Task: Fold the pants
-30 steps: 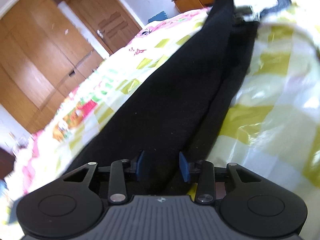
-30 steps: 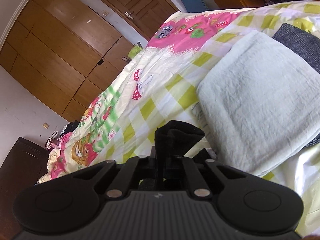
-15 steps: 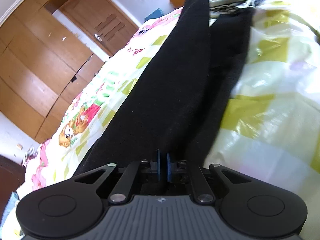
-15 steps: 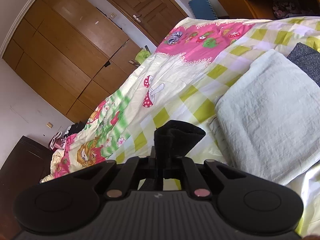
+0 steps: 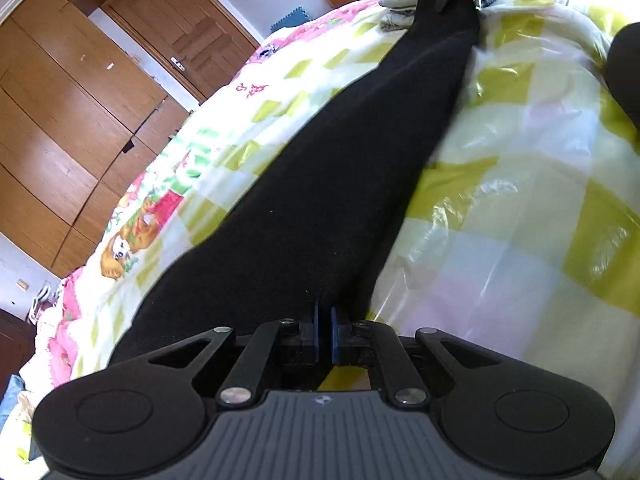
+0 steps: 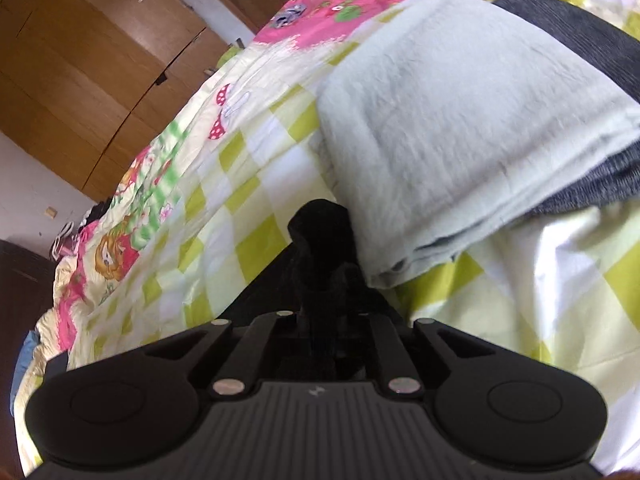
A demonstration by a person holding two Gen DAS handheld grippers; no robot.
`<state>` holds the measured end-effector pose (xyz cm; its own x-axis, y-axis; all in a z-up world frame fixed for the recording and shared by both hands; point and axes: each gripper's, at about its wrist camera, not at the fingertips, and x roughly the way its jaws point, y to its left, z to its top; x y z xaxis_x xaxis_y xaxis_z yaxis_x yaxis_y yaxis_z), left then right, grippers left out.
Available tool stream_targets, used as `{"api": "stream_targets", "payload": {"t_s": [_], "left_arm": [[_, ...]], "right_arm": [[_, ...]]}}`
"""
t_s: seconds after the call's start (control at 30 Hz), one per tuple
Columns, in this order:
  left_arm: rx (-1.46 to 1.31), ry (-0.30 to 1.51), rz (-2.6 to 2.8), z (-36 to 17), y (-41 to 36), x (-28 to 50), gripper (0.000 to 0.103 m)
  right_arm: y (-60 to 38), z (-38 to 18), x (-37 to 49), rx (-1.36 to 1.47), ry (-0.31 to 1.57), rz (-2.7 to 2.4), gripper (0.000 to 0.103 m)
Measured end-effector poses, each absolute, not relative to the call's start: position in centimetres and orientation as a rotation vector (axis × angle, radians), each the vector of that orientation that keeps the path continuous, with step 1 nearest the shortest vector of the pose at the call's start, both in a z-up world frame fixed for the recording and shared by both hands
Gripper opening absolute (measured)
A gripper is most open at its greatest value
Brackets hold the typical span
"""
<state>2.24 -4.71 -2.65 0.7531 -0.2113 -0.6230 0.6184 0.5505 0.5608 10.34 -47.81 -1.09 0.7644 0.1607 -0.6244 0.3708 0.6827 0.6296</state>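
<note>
Black pants (image 5: pixel 340 184) lie stretched in a long strip across the checked bedspread (image 5: pixel 520 240). My left gripper (image 5: pixel 324 312) is at the near end, its blue pads (image 5: pixel 316 320) pinched on the black fabric. The far end (image 5: pixel 448 12) reaches up to a dark gripper shape at the top of the left wrist view. In the right wrist view a bunched tuft of the pants (image 6: pixel 320 232) stands between the fingers of my right gripper (image 6: pixel 320 308). That gripper's jaws are opening with the fabric still between them, low over the bed; its pads are hidden by the cloth.
A folded pale green cloth (image 6: pixel 460 120) rests on a dark grey one (image 6: pixel 592 192), just right of the right gripper. A wooden wardrobe (image 5: pixel 60 120) and door (image 5: pixel 180 28) stand beyond the bed's left edge. A dark shape (image 5: pixel 624 68) sits at the right edge.
The left jaws went from wide apart to pinched on the pants. The right gripper sank toward the bed beside the folded cloth, and the raised pants strip came down flat on the bedspread.
</note>
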Motion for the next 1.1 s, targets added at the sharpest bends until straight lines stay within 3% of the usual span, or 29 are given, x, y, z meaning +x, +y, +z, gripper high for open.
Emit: {"api": "stream_targets", "payload": {"t_s": [0.07, 0.17, 0.3, 0.4, 0.63, 0.77, 0.87, 0.97, 1.03, 1.1], "left_arm": [[0.841, 0.533, -0.525, -2.2, -4.6, 2.3, 0.022], [0.834, 0.538, -0.534, -2.3, -4.4, 2.5, 0.022], [0.852, 0.53, -0.534, -2.6, -4.7, 2.4, 0.022], [0.84, 0.534, -0.533, -2.4, -4.6, 2.6, 0.023], [0.827, 0.507, -0.525, -0.9, -4.1, 2.2, 0.023], [0.829, 0.504, -0.527, -0.9, -4.0, 2.1, 0.023], [0.85, 0.516, -0.532, -1.7, -4.2, 2.1, 0.023], [0.853, 0.521, -0.533, -1.8, -4.1, 1.9, 0.023], [0.856, 0.522, -0.539, -1.8, -4.0, 2.1, 0.023], [0.859, 0.522, -0.544, -1.8, -4.0, 2.1, 0.023]], "right_arm": [[-48.0, -0.7, 8.8, 0.848, 0.681, -0.136, 0.015], [-48.2, -0.9, 7.0, 0.882, 0.659, -0.143, 0.028], [-47.9, -1.8, 7.9, 0.901, 0.653, -0.159, 0.029], [-46.9, -0.4, 9.8, 0.89, 0.618, -0.114, 0.006], [-45.3, 6.6, 10.7, 0.906, 0.383, 0.096, 0.005], [-47.2, 1.0, 11.3, 0.886, 0.6, -0.078, 0.005], [-48.0, -2.6, 10.5, 0.91, 0.711, -0.161, 0.01], [-48.3, -2.6, 8.5, 0.947, 0.674, -0.145, 0.013], [-48.4, -2.5, 7.4, 0.938, 0.662, -0.151, 0.025], [-48.5, -2.8, 7.2, 0.933, 0.672, -0.146, 0.026]]}}
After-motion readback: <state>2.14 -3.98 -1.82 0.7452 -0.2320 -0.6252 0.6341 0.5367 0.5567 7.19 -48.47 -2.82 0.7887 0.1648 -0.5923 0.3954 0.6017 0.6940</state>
